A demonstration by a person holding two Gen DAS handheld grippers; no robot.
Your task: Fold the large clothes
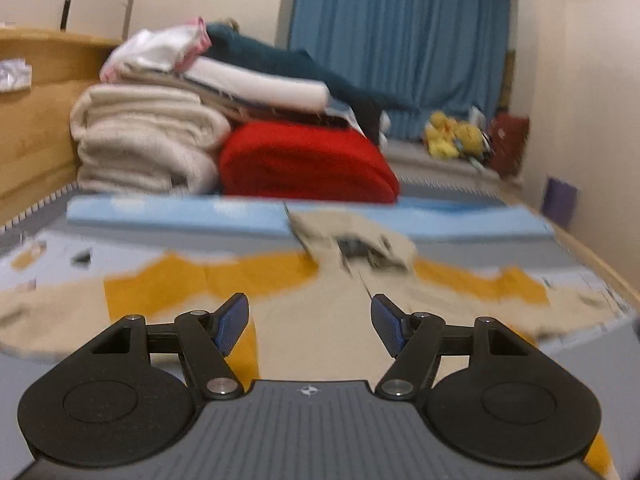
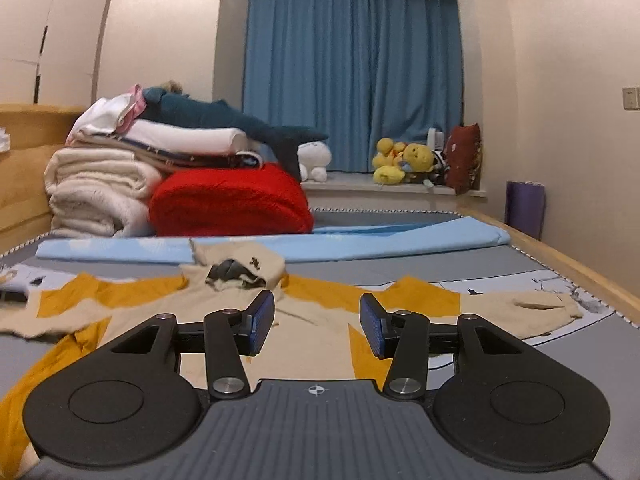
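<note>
**Q:** State of both tools, and where is the garment?

**A:** My left gripper [image 1: 310,326] has its jaws parted, nothing between the blue pads. My right gripper [image 2: 317,326] likewise: jaws apart, empty, a narrower gap than the left. The hoodie [image 2: 316,344], cream with mustard panels, lies spread flat on the grey bed mat [image 2: 500,264], just beyond and below both tools. Hood [image 2: 240,268] at the far end, toward the folded light-blue sheet [image 2: 360,246]. Sleeves out to either side; the cuff of one sleeve [image 2: 540,304] rests close to the wooden bed edge [image 2: 580,276]. Left view is motion-blurred, so fine creases are not readable there.

**Q:** Step in hand?

**A:** My judgement: garment is laid out, no fold made yet. Next comes a first grasp, likely a sleeve or side edge, one tool per end.

**Q:** How to do it well?

**A:** Come down low and level so one pad slides under a single layer only. Pinch at the seam rather than mid-panel, where fleece bunches. Lift both ends together and carry them across evenly, so the crease runs straight. Keep clear of the hood opening and of the stacked blankets [image 2: 100,188] behind.
</note>
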